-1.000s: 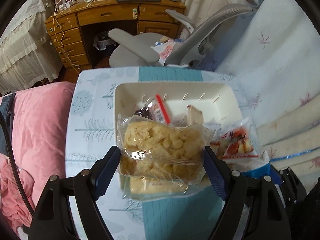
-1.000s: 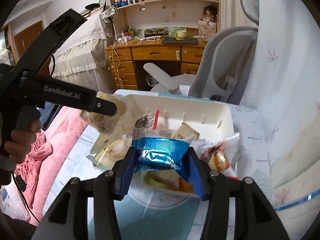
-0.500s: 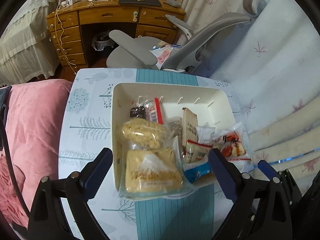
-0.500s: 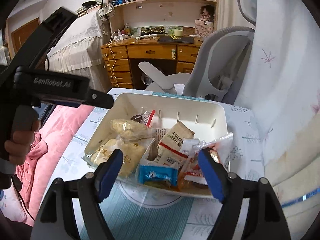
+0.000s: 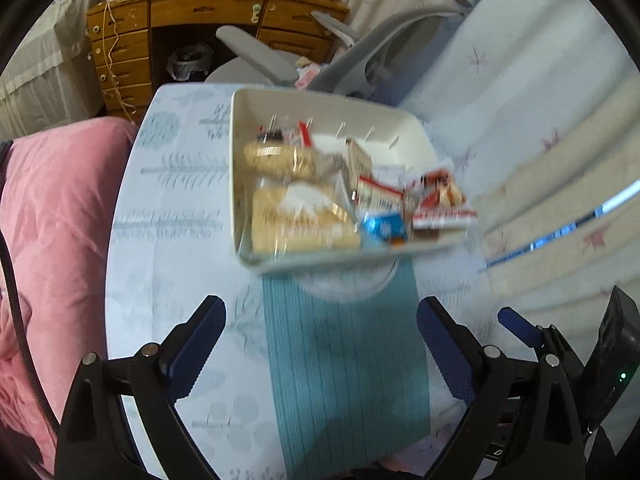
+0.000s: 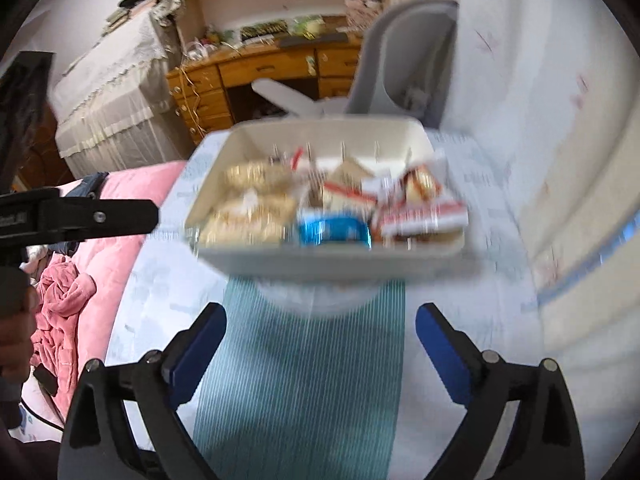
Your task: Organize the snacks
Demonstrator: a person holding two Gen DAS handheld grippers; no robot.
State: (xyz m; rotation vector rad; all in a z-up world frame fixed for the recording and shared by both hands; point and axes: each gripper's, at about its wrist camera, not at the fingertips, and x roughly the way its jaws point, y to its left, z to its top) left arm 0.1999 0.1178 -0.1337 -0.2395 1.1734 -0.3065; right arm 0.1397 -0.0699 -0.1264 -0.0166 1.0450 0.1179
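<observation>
A white rectangular bin (image 5: 320,110) (image 6: 320,258) stands on the small table and holds several snack packs: a puffed-rice pack (image 5: 276,158), a flat yellow pack (image 5: 300,222), a blue foil pack (image 5: 382,226) (image 6: 334,232) and a red-and-white pack (image 5: 440,200) (image 6: 420,214). My left gripper (image 5: 322,344) is open and empty, pulled back over the teal runner. My right gripper (image 6: 320,348) is open and empty, also short of the bin. Both views are blurred by motion.
The table has a pale printed cloth with a teal runner (image 5: 344,360). A pink quilt (image 5: 52,208) lies to the left. A grey office chair (image 5: 280,60) and a wooden desk (image 5: 192,12) stand behind. A white patterned bed cover (image 5: 540,120) lies on the right.
Both grippers let go of their packs, the puffed-rice pack and the blue foil pack, which now lie in the bin. Both grippers have opened wide and drawn back toward me.
</observation>
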